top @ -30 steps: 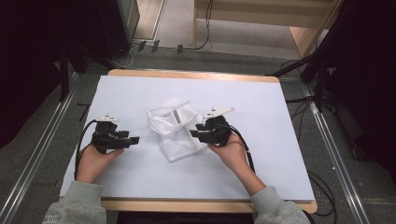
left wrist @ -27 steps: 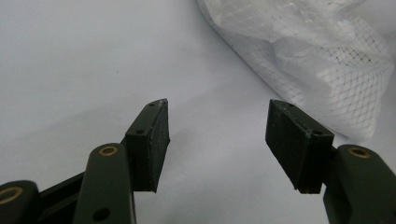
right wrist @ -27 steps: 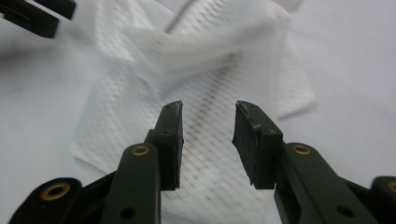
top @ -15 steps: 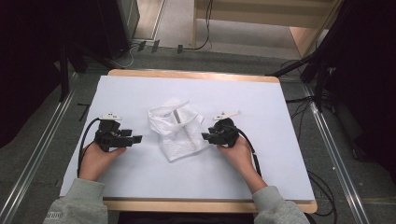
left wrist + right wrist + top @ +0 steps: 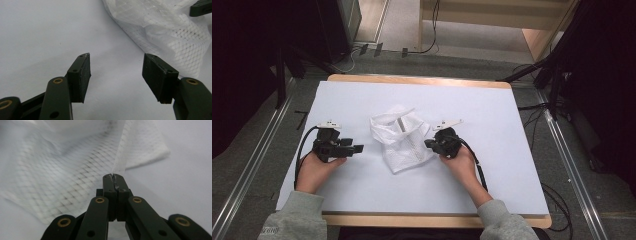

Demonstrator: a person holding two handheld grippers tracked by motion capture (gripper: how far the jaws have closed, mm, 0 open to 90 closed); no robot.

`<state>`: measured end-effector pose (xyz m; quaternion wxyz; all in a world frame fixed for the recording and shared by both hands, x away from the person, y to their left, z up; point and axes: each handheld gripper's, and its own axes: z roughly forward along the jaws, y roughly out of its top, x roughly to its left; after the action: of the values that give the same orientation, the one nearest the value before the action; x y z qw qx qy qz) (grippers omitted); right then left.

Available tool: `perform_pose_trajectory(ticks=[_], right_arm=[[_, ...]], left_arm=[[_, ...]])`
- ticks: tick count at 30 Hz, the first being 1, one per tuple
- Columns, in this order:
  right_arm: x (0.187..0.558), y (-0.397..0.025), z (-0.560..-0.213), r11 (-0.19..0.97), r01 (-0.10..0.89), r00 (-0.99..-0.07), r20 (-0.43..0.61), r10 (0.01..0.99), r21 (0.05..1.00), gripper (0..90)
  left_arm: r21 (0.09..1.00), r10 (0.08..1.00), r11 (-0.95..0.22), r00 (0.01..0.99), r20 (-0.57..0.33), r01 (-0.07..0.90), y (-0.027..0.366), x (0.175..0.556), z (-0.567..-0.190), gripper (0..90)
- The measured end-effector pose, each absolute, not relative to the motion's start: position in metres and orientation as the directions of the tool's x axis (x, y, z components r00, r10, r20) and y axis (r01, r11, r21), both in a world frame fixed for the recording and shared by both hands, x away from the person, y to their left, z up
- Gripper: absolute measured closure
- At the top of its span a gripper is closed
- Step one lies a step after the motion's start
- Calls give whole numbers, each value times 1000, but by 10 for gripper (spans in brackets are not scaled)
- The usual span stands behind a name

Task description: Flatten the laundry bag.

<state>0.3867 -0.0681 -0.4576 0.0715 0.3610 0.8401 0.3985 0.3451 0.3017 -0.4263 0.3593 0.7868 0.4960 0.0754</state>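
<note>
White sheeting covers the wooden-edged table (image 5: pixel 362 200), which stands on a grey floor with dark equipment around it. At the near edge, two grey sleeves come in, each hand holding a gripper above the sheet.

On the person's left, the left gripper (image 5: pixel 354 149) rests low over the bare sheet with its jaws spread wide and nothing between them; its cable loops back beside the wrist. In the left gripper view (image 5: pixel 116 75), the two black pads stand well apart, and beyond their right-hand pad lies the edge of the white mesh bag (image 5: pixel 172 32), near but not touching.

On the person's right, the right gripper (image 5: pixel 429 144) points at the bag's side. In the right gripper view (image 5: pixel 114 178) its jaws are pressed together, pinching a fold or seam strip of the mesh bag (image 5: pixel 62 170), whose netting spreads away beyond and to the left of the tips.

Between the two grippers the mesh bag (image 5: pixel 399 137) lies crumpled on the sheet, closer to the right gripper, with a pale strip showing near its top.
</note>
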Motion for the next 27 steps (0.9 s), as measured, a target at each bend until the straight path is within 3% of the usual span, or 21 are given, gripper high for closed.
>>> perform_pose_trajectory(ticks=[9, 23, 27], right_arm=[[351, -48, -427, 412, 456, -821, 194, 537, 789, 900], [313, -10, -445, 506, 435, -879, 229, 419, 744, 898], [316, -19, -444, 496, 457, -867, 244, 435, 738, 789]], left_arm=[[646, 835, -235, 491, -247, 726, 305, 344, -423, 405], [671, 817, -206, 503, -282, 712, 304, 335, -407, 415], [678, 795, -239, 541, -274, 696, 295, 330, -400, 421]])
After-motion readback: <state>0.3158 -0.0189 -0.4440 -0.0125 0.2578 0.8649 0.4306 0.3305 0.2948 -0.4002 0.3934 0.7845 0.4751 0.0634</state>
